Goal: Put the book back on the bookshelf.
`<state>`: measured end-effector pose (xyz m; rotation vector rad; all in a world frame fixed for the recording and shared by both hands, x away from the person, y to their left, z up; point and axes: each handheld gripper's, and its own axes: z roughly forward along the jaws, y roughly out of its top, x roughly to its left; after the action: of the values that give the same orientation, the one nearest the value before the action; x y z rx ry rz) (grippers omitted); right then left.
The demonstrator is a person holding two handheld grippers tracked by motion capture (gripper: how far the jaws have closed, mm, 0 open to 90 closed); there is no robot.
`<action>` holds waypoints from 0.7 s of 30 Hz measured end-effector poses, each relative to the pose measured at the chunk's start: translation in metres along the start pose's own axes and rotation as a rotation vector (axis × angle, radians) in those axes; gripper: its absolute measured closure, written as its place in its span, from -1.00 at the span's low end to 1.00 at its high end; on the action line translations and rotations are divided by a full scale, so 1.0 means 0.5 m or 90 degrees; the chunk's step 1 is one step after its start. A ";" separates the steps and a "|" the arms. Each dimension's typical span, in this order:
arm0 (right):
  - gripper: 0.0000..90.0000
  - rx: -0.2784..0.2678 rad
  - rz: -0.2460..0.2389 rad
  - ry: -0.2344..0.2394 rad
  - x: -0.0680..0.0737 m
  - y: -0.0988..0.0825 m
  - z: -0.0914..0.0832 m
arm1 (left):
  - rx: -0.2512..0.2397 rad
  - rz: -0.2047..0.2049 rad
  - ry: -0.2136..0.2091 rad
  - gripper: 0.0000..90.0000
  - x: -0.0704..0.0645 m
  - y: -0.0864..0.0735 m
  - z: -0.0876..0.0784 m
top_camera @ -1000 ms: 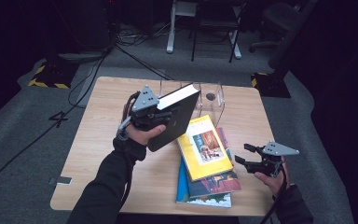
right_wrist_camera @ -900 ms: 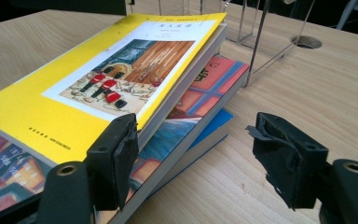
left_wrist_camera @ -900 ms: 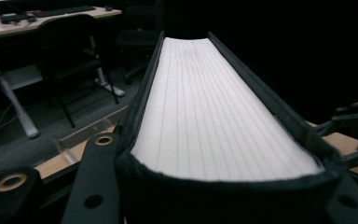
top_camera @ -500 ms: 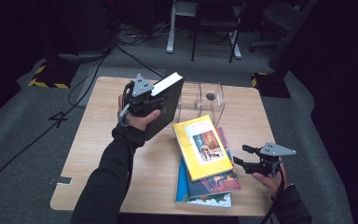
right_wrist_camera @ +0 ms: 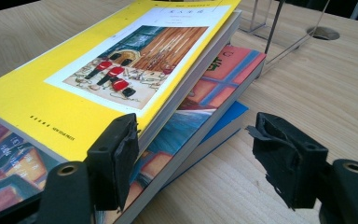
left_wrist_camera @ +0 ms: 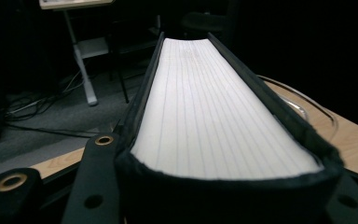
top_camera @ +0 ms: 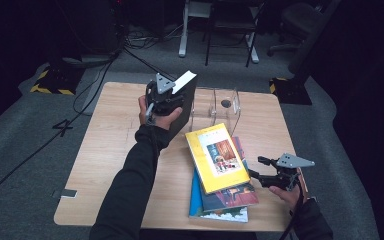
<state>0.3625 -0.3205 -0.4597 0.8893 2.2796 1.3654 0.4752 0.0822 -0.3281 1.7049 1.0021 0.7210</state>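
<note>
My left gripper [top_camera: 166, 97] is shut on a thick black book [top_camera: 186, 95] with white page edges, held off the table on its edge at the back, just left of a clear plastic stand [top_camera: 221, 102]. In the left gripper view the black book's page block [left_wrist_camera: 214, 116] runs away from me between the jaws of the left gripper [left_wrist_camera: 223, 196]. My right gripper [top_camera: 262, 170] stands open low over the table's front right, beside a stack topped by a yellow book [top_camera: 215, 157]. In the right gripper view the right gripper [right_wrist_camera: 196, 158] has bare wood between its pads, its left pad close to the yellow book [right_wrist_camera: 98, 79].
Under the yellow book lie a red-and-blue covered book [right_wrist_camera: 223, 70] and a blue book [right_wrist_camera: 223, 123]. The clear stand [right_wrist_camera: 279, 28] sits beyond them. The wooden table [top_camera: 110, 145] has bare surface at its left half. Chairs and cables are on the floor behind.
My left hand has carried the black book away toward the back of the table, closer to the clear stand, and turned it more on edge. The right gripper has kept still.
</note>
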 end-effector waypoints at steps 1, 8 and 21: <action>-0.29 0.000 0.001 -0.001 0.000 0.000 0.000 | 0.002 0.003 0.010 0.17 -0.002 0.001 0.007; -0.29 0.001 0.004 0.007 0.001 -0.002 0.004 | 0.001 -0.002 0.047 0.17 -0.006 0.011 0.039; -0.28 -0.005 0.009 0.011 0.000 -0.002 0.005 | -0.012 -0.021 0.102 0.17 -0.011 0.027 0.097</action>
<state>0.3634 -0.3194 -0.4618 0.8966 2.2835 1.3909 0.5168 0.0534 -0.3316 1.6297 1.1281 0.8536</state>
